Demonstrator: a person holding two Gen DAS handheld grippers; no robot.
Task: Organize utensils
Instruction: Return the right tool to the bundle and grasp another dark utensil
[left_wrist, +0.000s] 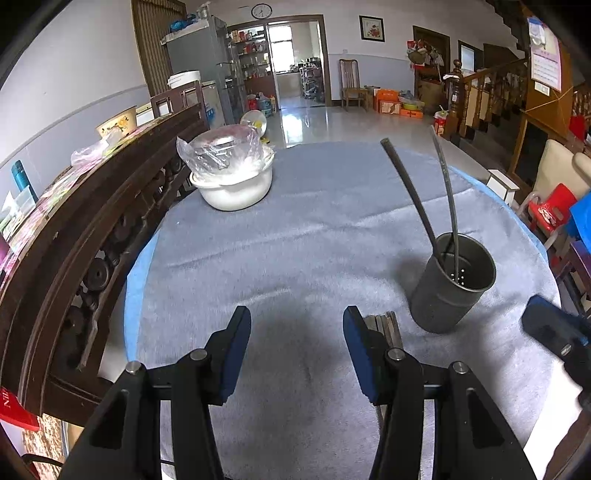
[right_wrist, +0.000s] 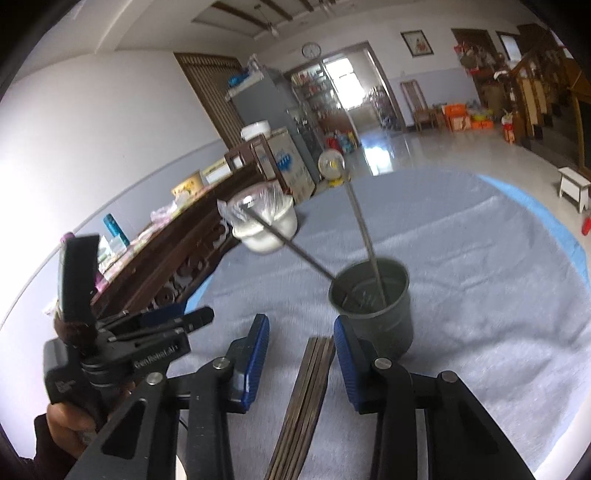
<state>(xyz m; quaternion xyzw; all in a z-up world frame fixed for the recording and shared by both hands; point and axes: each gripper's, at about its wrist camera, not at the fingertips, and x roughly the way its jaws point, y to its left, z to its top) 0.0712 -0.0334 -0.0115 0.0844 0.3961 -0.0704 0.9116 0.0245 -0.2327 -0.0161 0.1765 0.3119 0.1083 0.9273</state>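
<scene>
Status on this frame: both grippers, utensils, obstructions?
Left gripper open, empty. Right gripper open, straddling bundle of dark chopsticks flat on grey cloth. Grey metal holder holds two long-handled utensils. Nothing blocking.

Utensil holder (left_wrist: 450, 291): one, a grey metal cup.
Long utensils in the holder (left_wrist: 413, 199): two, both with dark handles.
Chopsticks (right_wrist: 308, 398): one flat bundle on the cloth; I cannot count the single sticks.
White pot (left_wrist: 236, 188): one, with a plastic bag on top.
Grippers: two, the left gripper (left_wrist: 295, 354) and the right gripper (right_wrist: 301, 358).
</scene>
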